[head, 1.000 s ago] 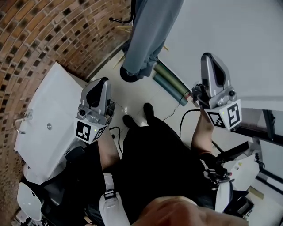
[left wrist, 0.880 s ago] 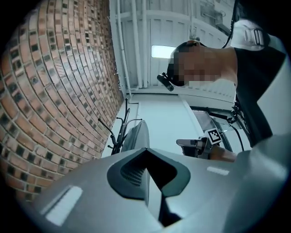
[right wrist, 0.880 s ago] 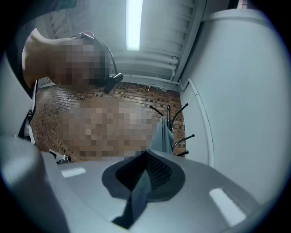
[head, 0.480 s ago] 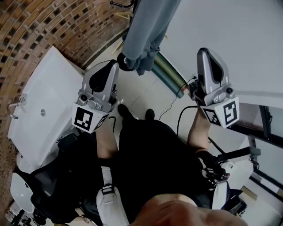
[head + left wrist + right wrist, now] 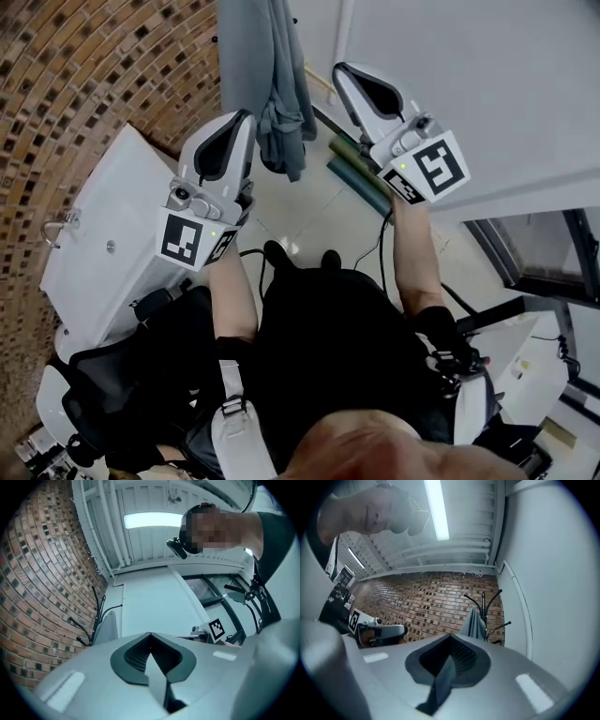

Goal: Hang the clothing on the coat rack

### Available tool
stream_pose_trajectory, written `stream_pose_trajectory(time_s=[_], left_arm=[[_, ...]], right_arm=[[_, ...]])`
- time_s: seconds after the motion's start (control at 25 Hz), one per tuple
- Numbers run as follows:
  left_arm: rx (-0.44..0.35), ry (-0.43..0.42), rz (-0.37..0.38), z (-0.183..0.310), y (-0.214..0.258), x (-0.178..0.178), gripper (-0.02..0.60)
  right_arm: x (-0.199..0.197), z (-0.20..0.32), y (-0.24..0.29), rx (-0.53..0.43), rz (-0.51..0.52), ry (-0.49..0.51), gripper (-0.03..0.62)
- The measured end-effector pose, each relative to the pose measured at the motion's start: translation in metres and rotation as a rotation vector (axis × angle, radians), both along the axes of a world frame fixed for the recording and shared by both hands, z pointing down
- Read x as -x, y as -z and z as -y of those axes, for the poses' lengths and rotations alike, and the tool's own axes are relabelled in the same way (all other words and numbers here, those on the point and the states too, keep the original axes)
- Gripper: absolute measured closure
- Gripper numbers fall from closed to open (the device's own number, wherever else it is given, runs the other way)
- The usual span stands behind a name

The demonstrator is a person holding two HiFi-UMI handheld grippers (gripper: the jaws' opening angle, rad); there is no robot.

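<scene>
Compared to half a second back, both grippers had come up higher, and the right gripper [image 5: 342, 73] had swung in toward the left gripper [image 5: 242, 120]. That put the grey clothing [image 5: 277, 84] right between their tips, draped on the coat rack [image 5: 490, 603] just ahead of them. Both sets of jaws were pinched together with nothing in them, and the markings I could make out were black-and-white square markers [image 5: 439, 169] on the cubes, patterns rather than letters.
</scene>
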State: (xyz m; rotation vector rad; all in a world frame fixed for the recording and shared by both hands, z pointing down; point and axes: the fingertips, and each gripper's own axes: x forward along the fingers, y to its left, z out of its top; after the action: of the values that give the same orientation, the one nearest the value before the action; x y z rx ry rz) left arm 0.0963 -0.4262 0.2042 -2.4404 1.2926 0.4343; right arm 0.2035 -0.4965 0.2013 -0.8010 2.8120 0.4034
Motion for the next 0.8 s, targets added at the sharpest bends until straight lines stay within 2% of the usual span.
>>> stream_pose_trajectory(time_s=[0.4,0.8], left_arm=[[0.011,0.075,0.037,-0.032,0.001,-0.052,0.578],[-0.024,0.054,0.081,-0.042,0.024,-0.094,0.578]], right_arm=[[-0.049,-0.04,-0.003,-0.016,0.053,0.088,0.592],[-0.076,-0.072,0.007,-0.066,0.071,0.116,0.591]])
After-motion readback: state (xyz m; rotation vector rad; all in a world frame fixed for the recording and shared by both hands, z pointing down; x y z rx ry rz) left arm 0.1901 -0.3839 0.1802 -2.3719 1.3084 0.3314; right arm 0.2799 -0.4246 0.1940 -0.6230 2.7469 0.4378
